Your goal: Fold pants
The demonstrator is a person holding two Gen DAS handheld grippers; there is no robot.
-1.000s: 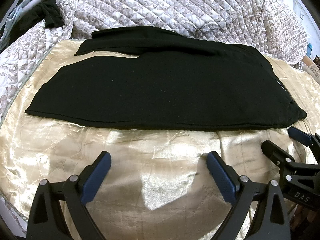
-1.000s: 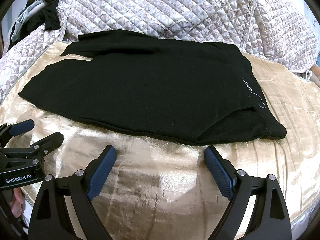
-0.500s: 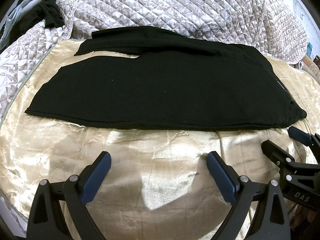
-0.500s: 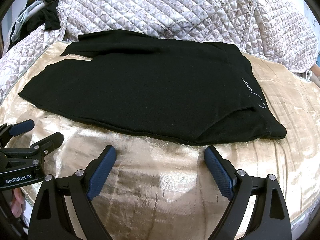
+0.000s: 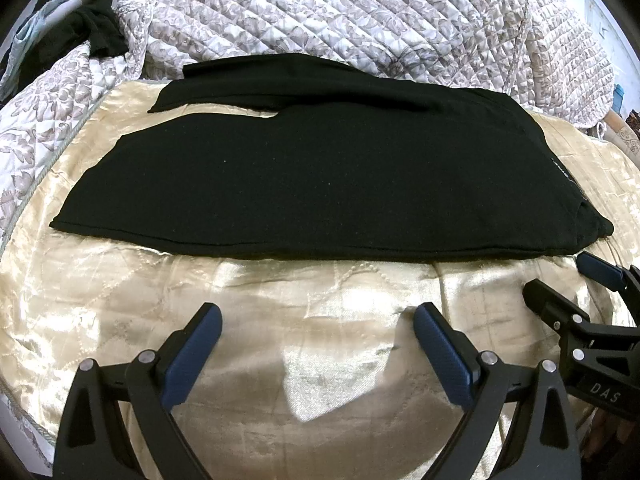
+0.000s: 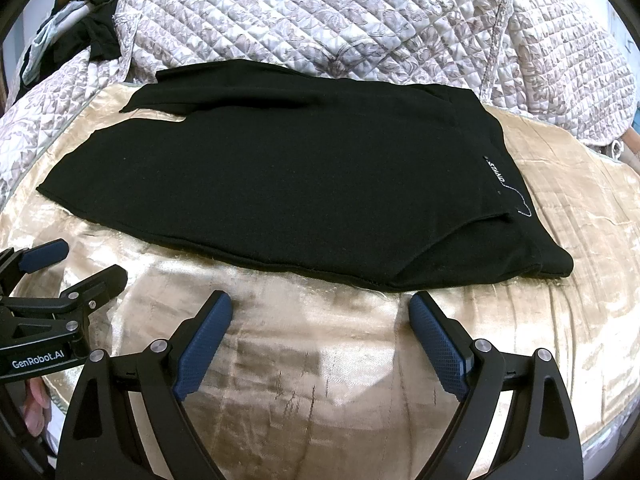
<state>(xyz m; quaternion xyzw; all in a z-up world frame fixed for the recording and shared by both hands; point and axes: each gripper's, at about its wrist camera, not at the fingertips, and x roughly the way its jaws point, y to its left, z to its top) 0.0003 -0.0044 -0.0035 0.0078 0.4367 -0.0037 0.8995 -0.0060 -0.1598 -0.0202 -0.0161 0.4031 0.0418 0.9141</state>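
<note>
A quilted floral bedspread (image 5: 360, 20) is heaped along the far side of the bed, forming a soft wall behind the work area. In front of it lies a shiny gold satin coverlet (image 5: 300, 300), spread fairly smooth, which serves as the folding surface.

The black pants (image 5: 320, 176) lie flat across the middle of that coverlet, lengthwise from side to side. The waistband end is on the right, where a small white brand label (image 6: 495, 172) shows near the edge, and the legs run off to the left. One leg lies over the other, with the far leg's hem sticking out a little beyond the near one at the upper left, so the pants appear already folded once lengthwise. That layout suits a crosswise fold next, in my judgement.

The left gripper (image 5: 316, 320) hovers over bare satin just short of the pants' near edge, its blue-padded fingers spread wide and holding nothing. The right gripper (image 6: 320, 308) is likewise parted and empty, close to the near hem toward the waistband end. Both sit side by side, each visible at the edge of the other's view, seemingly poised to reach in for the fabric.

A dark garment (image 5: 100, 28) is bundled at the far left corner, well apart from the work.
</note>
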